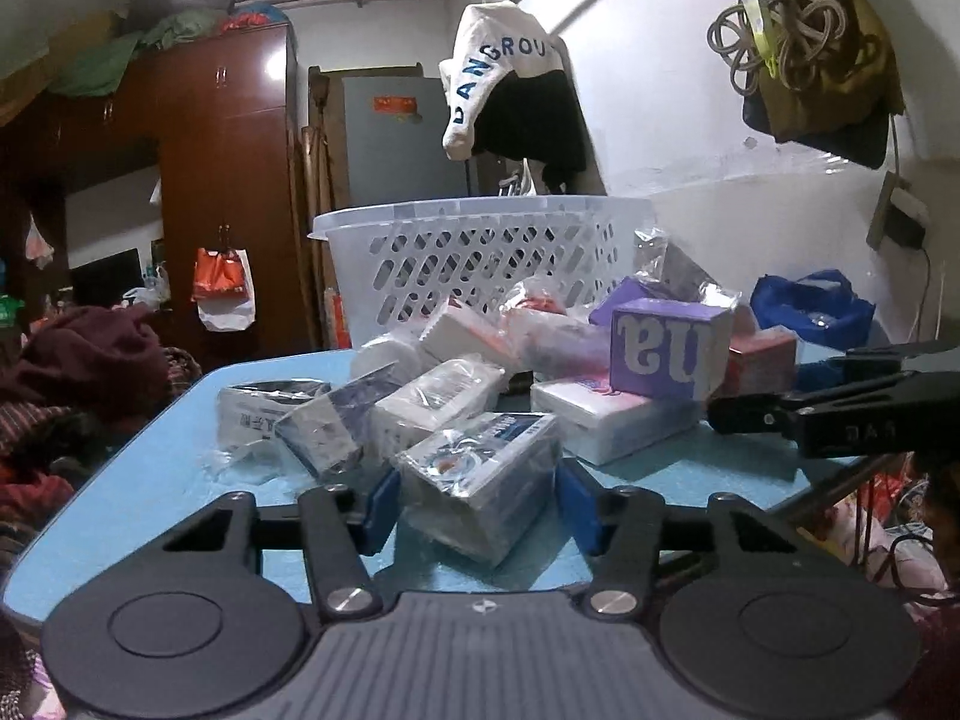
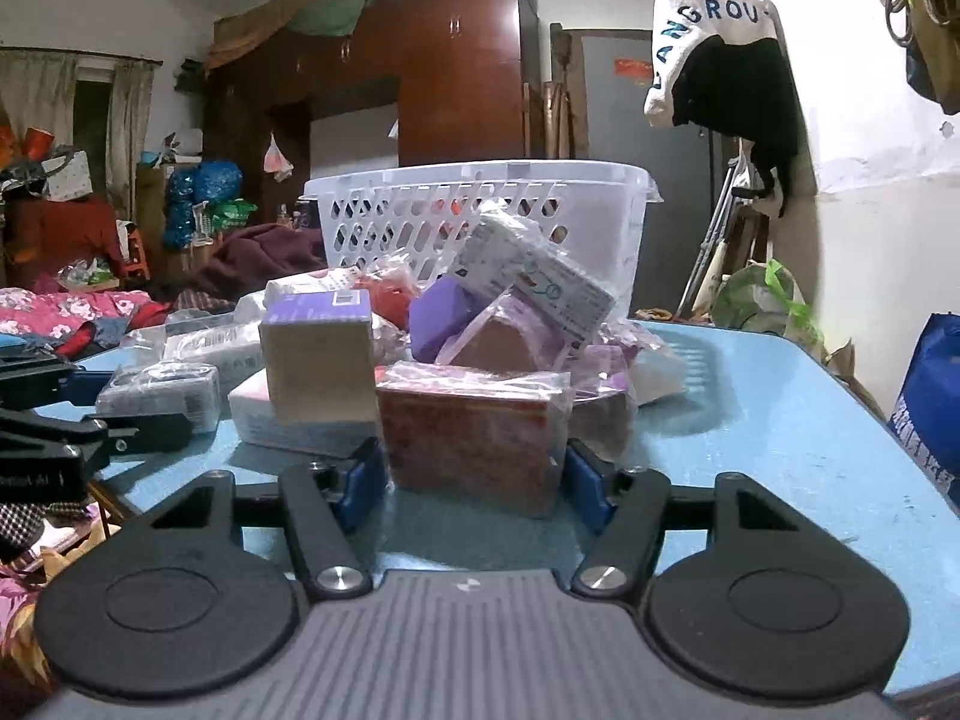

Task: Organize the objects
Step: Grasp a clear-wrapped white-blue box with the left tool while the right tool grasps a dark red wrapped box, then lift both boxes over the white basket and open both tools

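A pile of wrapped boxes and packets lies on a blue table (image 1: 156, 468) in front of a white plastic basket (image 1: 480, 252). In the left wrist view my left gripper (image 1: 477, 510) sits around a blue-and-white plastic-wrapped box (image 1: 480, 480), its blue pads at both sides. In the right wrist view my right gripper (image 2: 474, 480) sits around a red plastic-wrapped box (image 2: 474, 432), pads touching both sides. A purple box (image 1: 669, 348) stands upright in the pile; it also shows in the right wrist view (image 2: 321, 354). The basket shows behind the pile there too (image 2: 480, 210).
The right gripper reaches in from the right of the left wrist view (image 1: 840, 414); the left gripper shows at the left of the right wrist view (image 2: 72, 432). A blue bag (image 1: 810, 306) lies at the table's right. Clothes (image 1: 90, 372) are heaped left of the table.
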Tool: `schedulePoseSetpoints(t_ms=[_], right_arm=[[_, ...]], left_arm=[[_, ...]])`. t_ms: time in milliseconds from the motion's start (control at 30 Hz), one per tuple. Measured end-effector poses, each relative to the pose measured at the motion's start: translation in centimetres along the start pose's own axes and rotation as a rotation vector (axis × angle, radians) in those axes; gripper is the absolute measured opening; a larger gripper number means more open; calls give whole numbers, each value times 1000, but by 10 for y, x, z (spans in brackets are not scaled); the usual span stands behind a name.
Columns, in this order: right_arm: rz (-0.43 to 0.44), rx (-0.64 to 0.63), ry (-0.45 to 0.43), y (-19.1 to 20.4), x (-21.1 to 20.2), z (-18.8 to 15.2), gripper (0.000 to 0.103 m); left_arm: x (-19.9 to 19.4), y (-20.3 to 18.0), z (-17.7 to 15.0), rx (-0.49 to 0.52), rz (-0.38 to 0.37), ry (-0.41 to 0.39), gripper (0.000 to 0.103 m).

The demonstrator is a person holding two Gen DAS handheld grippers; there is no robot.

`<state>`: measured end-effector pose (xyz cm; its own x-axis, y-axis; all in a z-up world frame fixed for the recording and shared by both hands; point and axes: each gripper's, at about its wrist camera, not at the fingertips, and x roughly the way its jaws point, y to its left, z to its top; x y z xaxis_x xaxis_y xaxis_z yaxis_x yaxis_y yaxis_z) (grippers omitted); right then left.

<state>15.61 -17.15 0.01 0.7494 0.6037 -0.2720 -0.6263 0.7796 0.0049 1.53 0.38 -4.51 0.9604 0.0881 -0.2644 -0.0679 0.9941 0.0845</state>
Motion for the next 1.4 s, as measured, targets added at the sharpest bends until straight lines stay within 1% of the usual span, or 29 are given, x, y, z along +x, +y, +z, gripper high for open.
schedulePoseSetpoints(t_ms=[167,233,433,633,800,867,1067,1167,1267,1367,1400], right_arm=[[9,3,-4,2,1,-1,67],[6,-2,-4,2,1,-1,66],[-14,-13,-17,-2,-13,0,64],[-24,7,-32,-16,-23,4,64],[-1,15,-52,-22,-27,7,63],[16,28,-68,-25,-30,9,63],[28,57,-95,-31,-34,17,63],[37,58,-109,-32,-33,27,63],[47,34,-124,-30,-29,44,63],[66,3,-136,-30,-14,81,63],[57,-20,-137,-28,-6,95,63]], left_arm=[[-1,-4,-2,15,-8,-7,59],[-3,-3,-3,13,-12,-16,53],[-13,1,-6,29,-16,-31,52],[-20,5,-6,14,-32,-57,50],[-28,8,-3,-9,-73,-95,49],[-30,10,-1,-20,-77,-114,49],[-25,17,8,-68,-88,-134,49],[-24,26,18,-104,-97,-164,49],[-17,36,40,-150,-122,-190,49],[-1,42,77,-156,-115,-222,49],[6,44,91,-167,-119,-227,49]])
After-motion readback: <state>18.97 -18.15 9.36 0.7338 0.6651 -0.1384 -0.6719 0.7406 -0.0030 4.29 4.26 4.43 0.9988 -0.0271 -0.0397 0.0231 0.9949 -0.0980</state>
